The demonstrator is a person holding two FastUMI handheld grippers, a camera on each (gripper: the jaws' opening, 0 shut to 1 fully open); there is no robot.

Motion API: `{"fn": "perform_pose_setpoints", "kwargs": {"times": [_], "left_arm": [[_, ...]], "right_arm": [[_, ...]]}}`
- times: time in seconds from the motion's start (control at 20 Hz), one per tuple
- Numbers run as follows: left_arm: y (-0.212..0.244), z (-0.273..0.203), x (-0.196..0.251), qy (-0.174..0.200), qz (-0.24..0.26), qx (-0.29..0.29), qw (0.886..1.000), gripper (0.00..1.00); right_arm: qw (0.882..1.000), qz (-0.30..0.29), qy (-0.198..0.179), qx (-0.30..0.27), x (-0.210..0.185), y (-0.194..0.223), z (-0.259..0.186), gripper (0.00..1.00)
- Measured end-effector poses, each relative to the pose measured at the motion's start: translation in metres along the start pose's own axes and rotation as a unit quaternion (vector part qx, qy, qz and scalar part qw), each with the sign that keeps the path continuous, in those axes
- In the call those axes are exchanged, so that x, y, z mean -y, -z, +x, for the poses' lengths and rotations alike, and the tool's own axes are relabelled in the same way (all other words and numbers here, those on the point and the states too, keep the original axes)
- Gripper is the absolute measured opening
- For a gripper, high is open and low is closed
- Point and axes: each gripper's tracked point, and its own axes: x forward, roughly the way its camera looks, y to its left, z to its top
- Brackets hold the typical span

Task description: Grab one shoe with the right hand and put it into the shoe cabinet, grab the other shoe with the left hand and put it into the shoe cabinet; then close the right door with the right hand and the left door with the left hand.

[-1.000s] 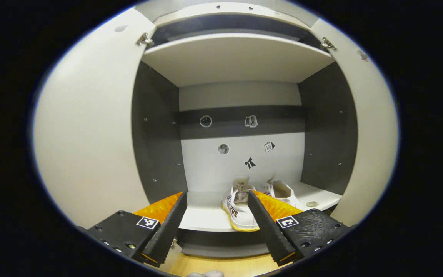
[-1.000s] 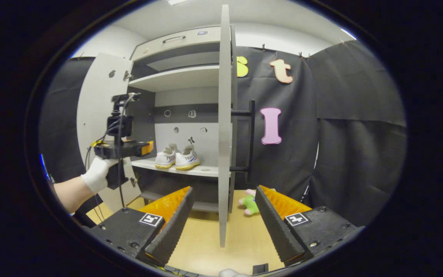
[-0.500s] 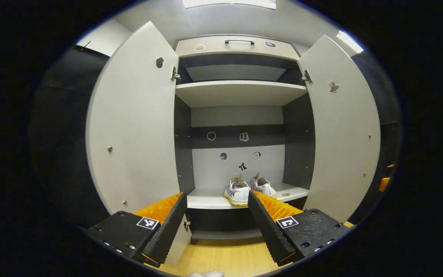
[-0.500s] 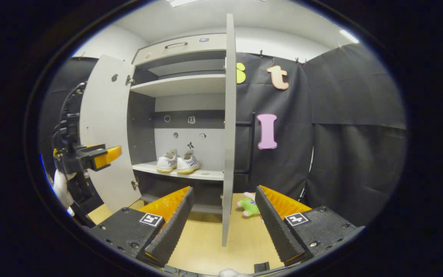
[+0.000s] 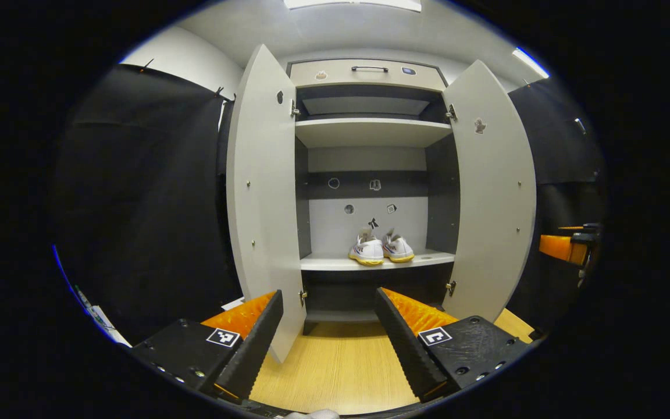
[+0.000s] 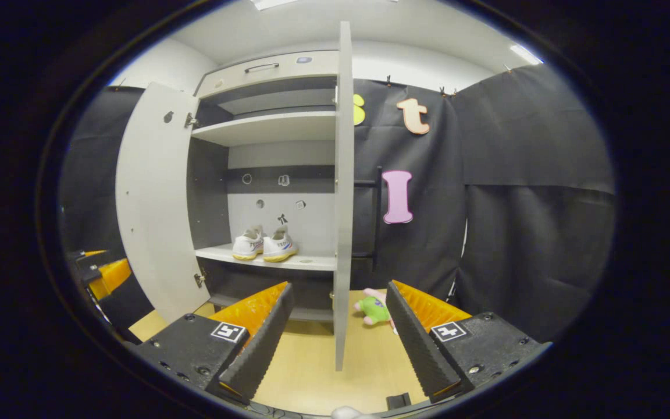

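Both shoes are in now: the white sneakers (image 5: 381, 251) sit side by side on the middle shelf (image 5: 370, 263) of the shoe cabinet (image 5: 368, 73). A second ago my left gripper (image 5: 328, 337) was right up at that shelf; I've backed it well off since, so both doors fit in its view. It's wide open, nothing in it.

My right gripper (image 6: 338, 337) has barely moved. It's also wide open and empty, and the near edge of the right door (image 6: 342, 198) stands between its fingers, farther off and not touching as far as I can tell. The left door (image 5: 262, 198) is swung fully out. There's a small plush toy (image 6: 373, 308) on the floor behind the right door.

So placing looks done, doors are next, right one first I reckon.
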Motion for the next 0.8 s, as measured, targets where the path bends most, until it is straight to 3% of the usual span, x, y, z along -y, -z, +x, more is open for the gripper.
{"fn": "perform_pose_setpoints", "kwargs": {"times": [0.45,0.7,0.8], "left_arm": [[-0.007,-0.001,-0.006,-0.014,-0.008,0.009,1.000,0.95],[-0.007,0.003,-0.010,-0.032,-0.023,0.011,0.999,0.95],[-0.005,0.004,-0.007,-0.031,-0.025,0.008,0.999,0.96]], "right_arm": [[0.996,0.013,0.083,0.038,0.086,-0.047,0.042,0.97],[0.996,0.034,0.071,0.028,0.091,-0.052,0.069,1.00],[0.997,0.029,0.063,0.030,0.082,-0.053,0.074,0.96]]}}
